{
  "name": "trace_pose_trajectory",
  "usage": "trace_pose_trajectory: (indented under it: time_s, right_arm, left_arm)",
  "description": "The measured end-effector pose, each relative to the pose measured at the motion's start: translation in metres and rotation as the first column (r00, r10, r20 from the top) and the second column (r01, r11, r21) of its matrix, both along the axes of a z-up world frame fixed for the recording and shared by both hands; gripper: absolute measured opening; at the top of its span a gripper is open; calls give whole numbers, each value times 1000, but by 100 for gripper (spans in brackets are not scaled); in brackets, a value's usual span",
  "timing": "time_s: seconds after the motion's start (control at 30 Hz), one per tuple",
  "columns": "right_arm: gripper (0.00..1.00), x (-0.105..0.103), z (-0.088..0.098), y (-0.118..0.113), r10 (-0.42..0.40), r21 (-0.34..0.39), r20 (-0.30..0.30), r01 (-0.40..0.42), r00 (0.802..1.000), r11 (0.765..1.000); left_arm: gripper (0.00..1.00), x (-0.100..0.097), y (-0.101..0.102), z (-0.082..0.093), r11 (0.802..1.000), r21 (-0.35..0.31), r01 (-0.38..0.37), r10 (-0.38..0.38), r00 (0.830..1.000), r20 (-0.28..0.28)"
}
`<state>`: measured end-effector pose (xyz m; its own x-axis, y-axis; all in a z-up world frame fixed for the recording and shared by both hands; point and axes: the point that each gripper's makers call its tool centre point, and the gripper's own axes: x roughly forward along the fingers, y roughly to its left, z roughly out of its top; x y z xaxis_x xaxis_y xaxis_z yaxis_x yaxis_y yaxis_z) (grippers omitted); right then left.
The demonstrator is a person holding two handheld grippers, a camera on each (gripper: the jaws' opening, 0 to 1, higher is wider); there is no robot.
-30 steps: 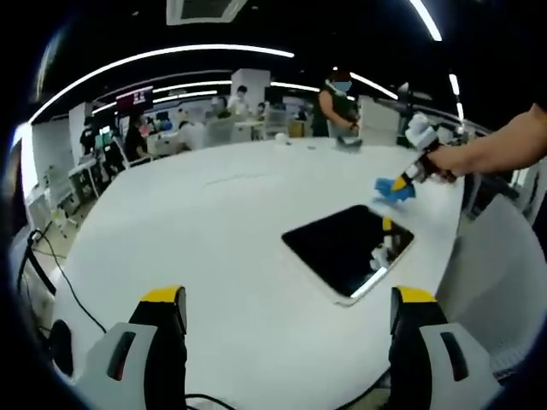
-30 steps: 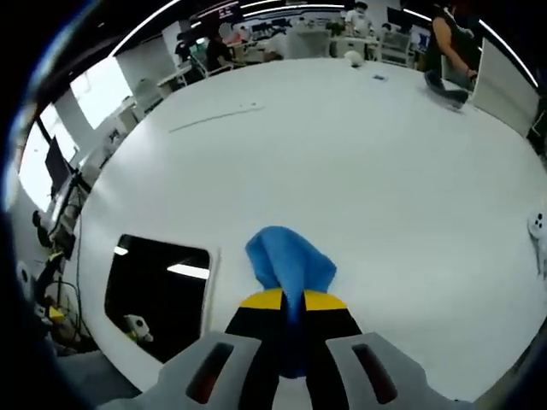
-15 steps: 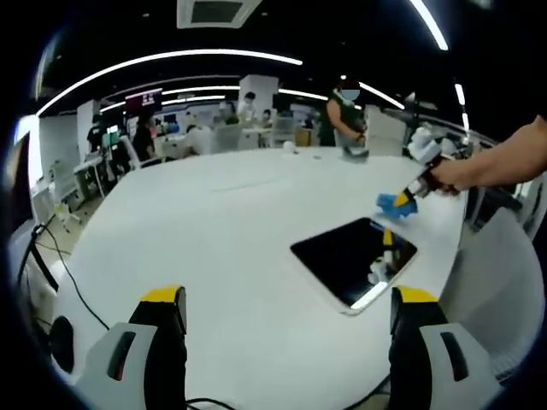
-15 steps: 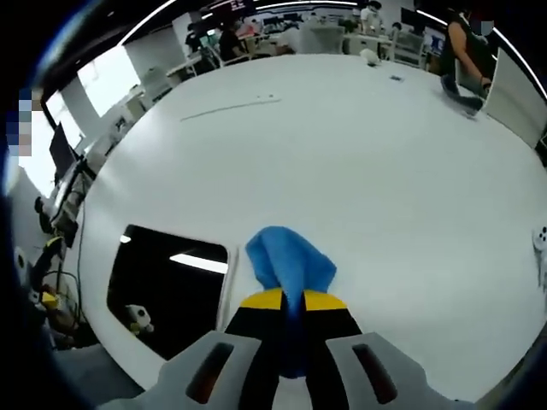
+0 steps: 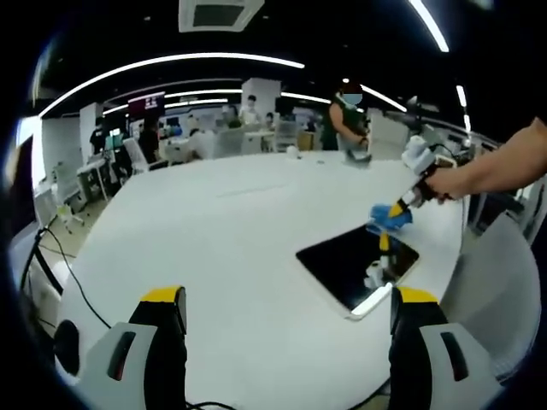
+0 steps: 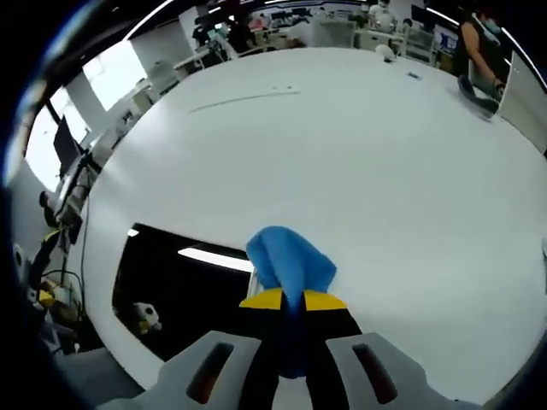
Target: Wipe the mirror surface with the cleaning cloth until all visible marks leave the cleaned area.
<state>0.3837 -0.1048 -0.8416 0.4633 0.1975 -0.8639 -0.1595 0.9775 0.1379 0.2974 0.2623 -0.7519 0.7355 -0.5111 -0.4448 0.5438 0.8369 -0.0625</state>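
A dark rectangular mirror (image 5: 356, 261) lies flat on the white round table (image 5: 214, 248), near its right edge. My right gripper (image 6: 289, 301) is shut on a blue cleaning cloth (image 6: 289, 259), whose free end hangs over the mirror's (image 6: 188, 290) edge. In the left gripper view the same cloth (image 5: 389, 215) is held at the mirror's far corner by the right gripper (image 5: 400, 207), gripped by a person's hand. My left gripper (image 5: 286, 299) stands open above the table's near side, well short of the mirror, with nothing between its fingers.
The white table (image 6: 359, 162) stretches far beyond the mirror. A person (image 5: 344, 115) stands at its far edge with a dark object. Desks, chairs and more people fill the office behind. Cables hang off the table's left side (image 5: 47, 273).
The right gripper has carried the blue cloth from the bare table onto the mirror's edge. Both views have shifted slightly with the hands.
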Motion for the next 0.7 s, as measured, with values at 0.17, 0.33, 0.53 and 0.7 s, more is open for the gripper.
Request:
trace_pose_trajectory:
  time_s: [0.17,0.33,0.53,0.7]
  right_arm:
    - [1,-5,-3,16,26,18,-22,-26,999,999]
    - [1,-5,-2,30,62,6,-26,-61,998,998]
    - [1,-4,-7,44,92,8,-46,-92,995,996]
    - [1,-5,-9,52,108,7,-49,-108,993,994]
  left_arm:
    - [100,2,0,0,1000,-9,-7,7,1000,-2]
    - [100,4,0,3,1000,-23,-11,11,1000,6]
    - [100,2,0,0,1000,-27,-13,13,1000,8]
    - [100,0,1,0,999,-33,-20,20,1000,9]
